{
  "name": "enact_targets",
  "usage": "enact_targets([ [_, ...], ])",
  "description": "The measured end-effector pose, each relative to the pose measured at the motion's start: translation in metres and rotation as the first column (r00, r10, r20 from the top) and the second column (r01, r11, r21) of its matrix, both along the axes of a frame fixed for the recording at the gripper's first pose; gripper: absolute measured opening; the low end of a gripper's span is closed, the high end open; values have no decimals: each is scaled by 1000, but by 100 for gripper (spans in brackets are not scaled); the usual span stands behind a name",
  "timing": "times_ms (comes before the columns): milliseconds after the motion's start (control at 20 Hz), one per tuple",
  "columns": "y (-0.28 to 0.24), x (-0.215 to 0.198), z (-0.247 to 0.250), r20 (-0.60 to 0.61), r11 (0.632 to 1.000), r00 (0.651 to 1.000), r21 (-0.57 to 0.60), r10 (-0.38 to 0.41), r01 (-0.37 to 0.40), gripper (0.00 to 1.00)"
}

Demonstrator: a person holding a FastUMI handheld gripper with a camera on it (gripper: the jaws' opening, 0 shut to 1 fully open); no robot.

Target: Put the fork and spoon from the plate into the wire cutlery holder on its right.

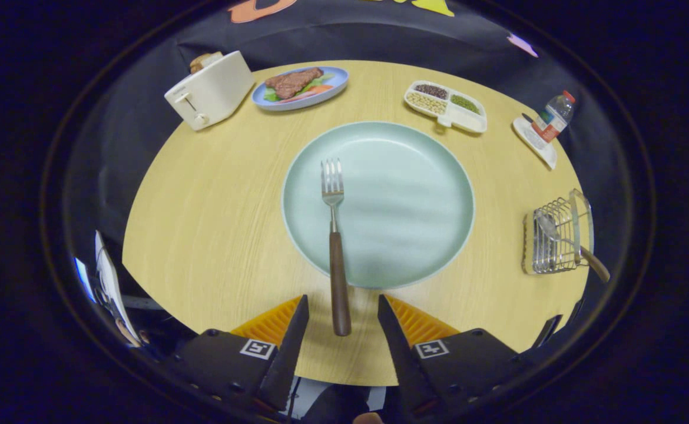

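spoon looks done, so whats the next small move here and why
Probably ease the gripper forward and close on the fork handle. The fingers are open, the handle end lies between them, and the fork rests on the plate, while the spoon is already in the wire holder.

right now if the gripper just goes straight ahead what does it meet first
Probably the fork: its handle end lies between the open gripper's fingertips, running onto the plate. Height above it is unclear.
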State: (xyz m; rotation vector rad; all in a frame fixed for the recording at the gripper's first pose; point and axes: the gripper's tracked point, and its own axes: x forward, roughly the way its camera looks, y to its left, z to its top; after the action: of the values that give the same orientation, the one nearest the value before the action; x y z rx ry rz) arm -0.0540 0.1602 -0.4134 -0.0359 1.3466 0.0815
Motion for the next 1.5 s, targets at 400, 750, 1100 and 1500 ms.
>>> enact_targets([
  [400,1,-4,-3,-35,1000,999,19,22,-21,4],
  [750,-12,-3,33,37,998,999,63,18,-20,0],
  [1100,-114,-5,101,115,991,986,80,-120,111,0],
  [1500,-239,-29,139,153,958,946,55,-287,282,0],
])
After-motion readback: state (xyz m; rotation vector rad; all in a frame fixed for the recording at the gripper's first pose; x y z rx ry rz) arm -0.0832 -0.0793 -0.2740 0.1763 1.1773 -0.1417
